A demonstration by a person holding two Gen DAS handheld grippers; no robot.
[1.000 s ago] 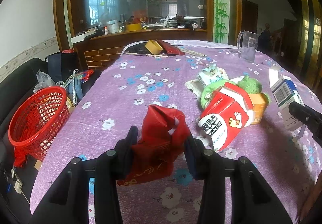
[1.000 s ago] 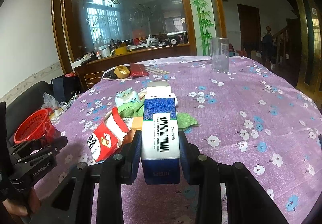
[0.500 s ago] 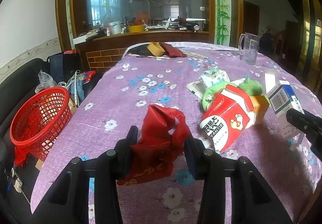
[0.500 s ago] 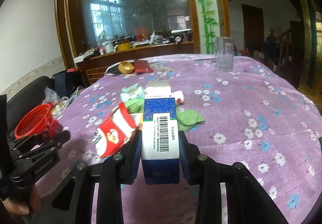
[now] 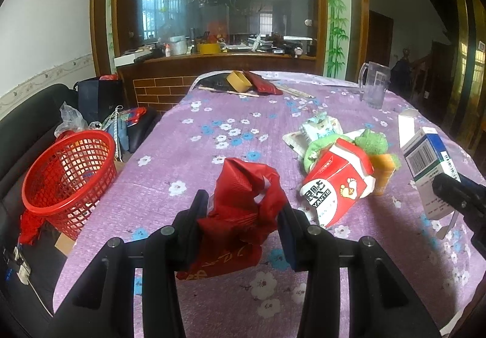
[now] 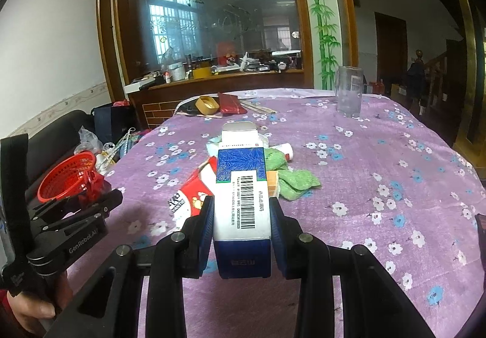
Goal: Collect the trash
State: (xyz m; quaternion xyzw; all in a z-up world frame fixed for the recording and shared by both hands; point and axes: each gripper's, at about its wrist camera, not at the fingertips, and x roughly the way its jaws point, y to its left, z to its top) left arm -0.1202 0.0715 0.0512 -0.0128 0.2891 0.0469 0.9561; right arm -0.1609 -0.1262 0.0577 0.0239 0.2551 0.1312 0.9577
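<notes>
My left gripper [image 5: 241,216] is shut on a crumpled red plastic bag [image 5: 240,210], held above the purple flowered tablecloth [image 5: 194,162]. My right gripper [image 6: 241,216] is shut on a blue and white carton [image 6: 241,186] with a barcode, open flap on top; it also shows at the right of the left wrist view [image 5: 428,165]. A red and white carton [image 5: 334,183], green cloth [image 5: 370,140], an orange box [image 5: 384,169] and wrappers [image 5: 316,131] lie piled mid-table. A red mesh basket [image 5: 66,174] stands off the table's left edge.
A clear plastic jug [image 5: 373,86] stands at the far right of the table. A yellow tape roll [image 5: 240,81], a dark red pouch [image 5: 262,84] and sticks lie at the far edge. Bags sit on a black sofa [image 5: 27,131] left of the table.
Both grippers have lifted a little with their loads and the views have shifted slightly. The pile on the table has not moved.
</notes>
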